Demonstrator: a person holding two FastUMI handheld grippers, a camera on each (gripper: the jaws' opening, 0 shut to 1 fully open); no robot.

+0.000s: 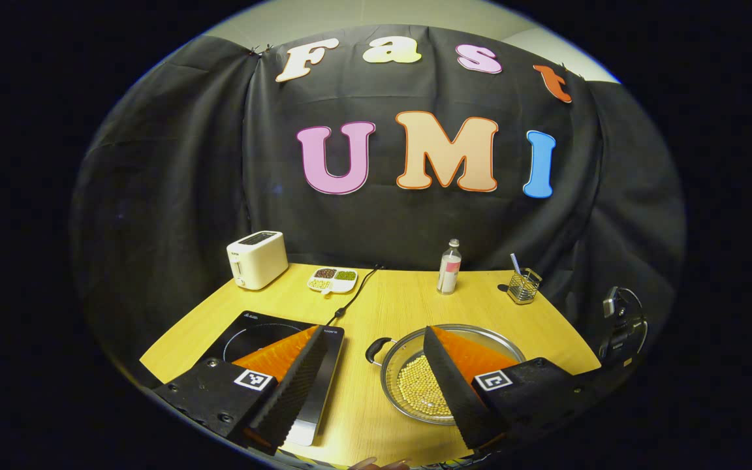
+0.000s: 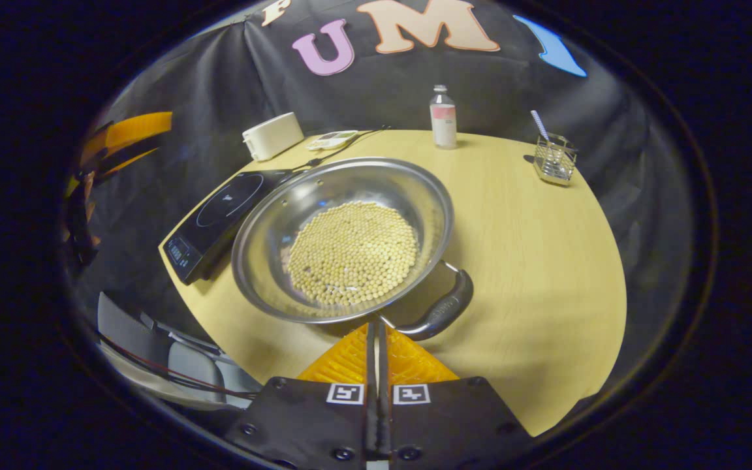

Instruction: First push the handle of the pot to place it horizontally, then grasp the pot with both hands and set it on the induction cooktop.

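While the round pale wooden table [image 2: 532, 261] is carrying everything, the flat black induction cooktop [image 2: 216, 219] is lying near its left edge, just beside the wide shiny steel pot [image 2: 271, 241]. The pot is sitting on the bare wood, not on the cooktop, with a layer of small yellow beans [image 2: 353, 251] covering its bottom. Its dark curved handle [image 2: 441, 310] is angling toward the right claw [image 2: 376, 356], whose fingers are pressed together with nothing between them, their tips close to the handle's base. The left claw [image 1: 373, 346] is hovering with fingers spread wide. A white toaster [image 1: 256, 258], a clear bottle [image 1: 449, 266] and a wire holder [image 1: 523, 286] are standing at the far edge.
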